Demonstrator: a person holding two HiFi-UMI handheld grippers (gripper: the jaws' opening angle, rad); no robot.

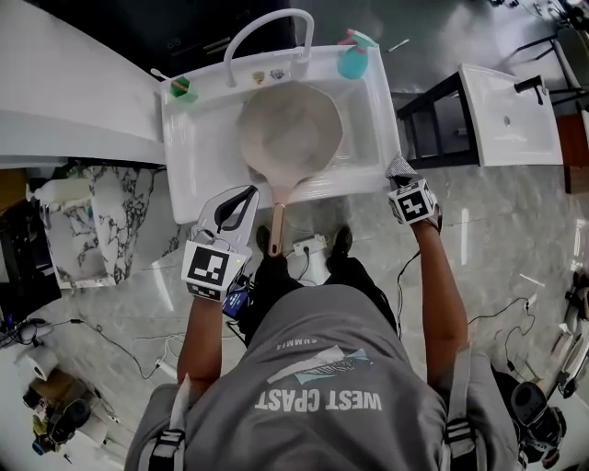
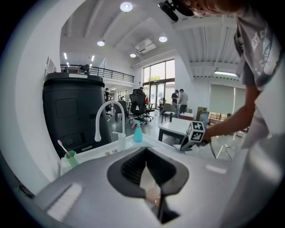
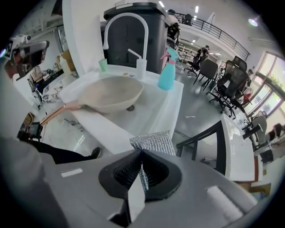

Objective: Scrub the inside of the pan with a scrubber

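A beige pan (image 1: 290, 129) lies in the white sink (image 1: 189, 161), its wooden handle (image 1: 278, 216) sticking out over the front rim toward me. The same pan (image 3: 111, 93) shows in the right gripper view. My right gripper (image 1: 402, 178) hovers just off the sink's front right corner, shut on a silver mesh scrubber (image 1: 400, 166). The scrubber (image 3: 153, 142) pokes out beyond the jaws of this gripper (image 3: 141, 171). My left gripper (image 1: 247, 193) hangs at the sink's front edge, just left of the handle. Its jaws (image 2: 144, 171) are shut with nothing between them.
A white arched faucet (image 1: 267, 28) stands at the sink's back edge, with a teal spray bottle (image 1: 354, 57) at the back right and a green cup (image 1: 180, 87) with a toothbrush at the back left. A black-framed stand (image 1: 433, 120) with a white basin (image 1: 506, 115) stands to the right. Cables lie on the floor.
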